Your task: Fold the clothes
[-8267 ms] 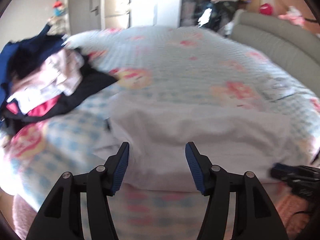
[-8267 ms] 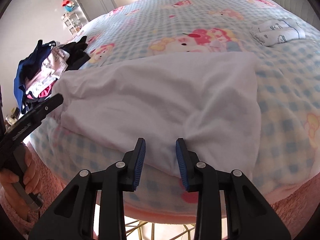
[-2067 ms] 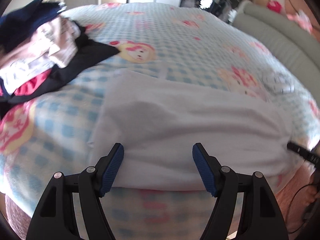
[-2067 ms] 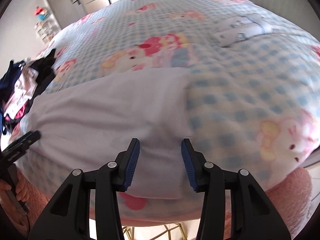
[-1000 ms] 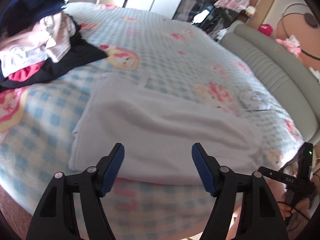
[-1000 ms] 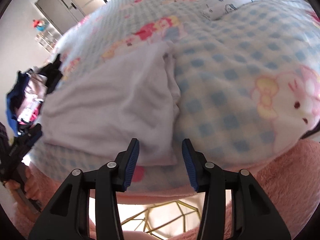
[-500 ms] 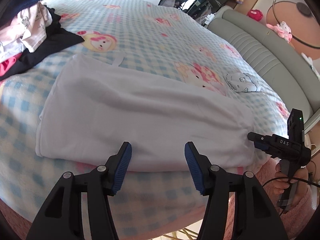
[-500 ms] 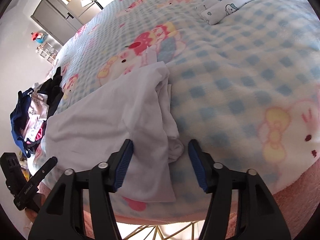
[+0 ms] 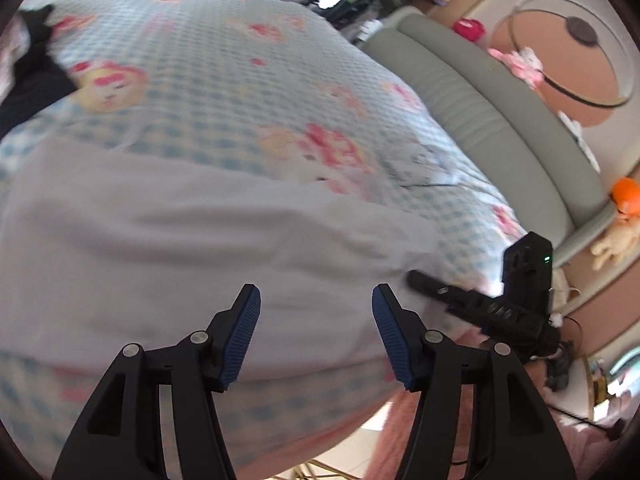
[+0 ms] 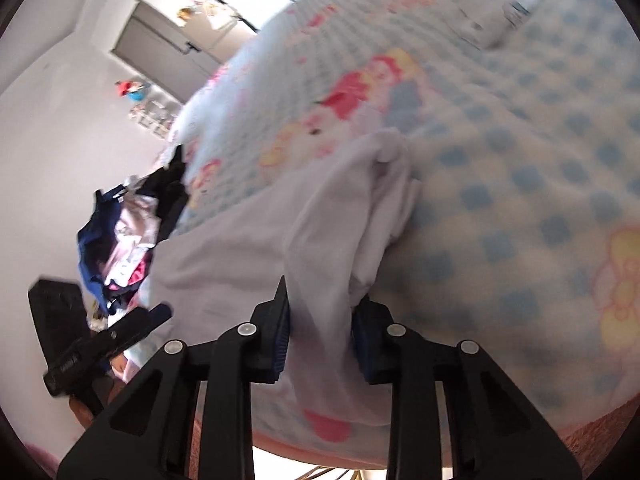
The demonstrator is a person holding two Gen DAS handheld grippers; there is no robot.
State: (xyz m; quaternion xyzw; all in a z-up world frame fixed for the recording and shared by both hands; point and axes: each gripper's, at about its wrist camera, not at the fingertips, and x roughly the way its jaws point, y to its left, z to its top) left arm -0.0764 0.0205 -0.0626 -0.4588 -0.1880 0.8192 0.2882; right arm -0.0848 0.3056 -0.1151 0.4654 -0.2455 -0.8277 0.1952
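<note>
A bed (image 9: 248, 64) with a blue-and-white checked blanket printed with pink cartoon figures fills both views. On its far left, the right wrist view shows a pile of clothes (image 10: 120, 236) in navy, black and pink at the bed's edge, with a pale wall, a grey door (image 10: 160, 52) and a small shelf behind. A white garment (image 9: 180, 248) lies flat across the near part of the bed, reaching close to its front edge. The left tool (image 9: 316, 340) hovers over that near hem with its blue-padded fingers wide apart and nothing between them. The right tool (image 10: 320, 332) has closed on a bunched fold of the garment's right end, the cloth rising in a ridge away from it. To the right of the garment the blanket is bare as far as a small folded white item (image 10: 496, 12). Only the left wrist view shows the grey padded headboard (image 9: 500, 128), the peach wall and the soft toys (image 9: 616, 224) at far right. The bed's front edge drops to pink fabric below.
</note>
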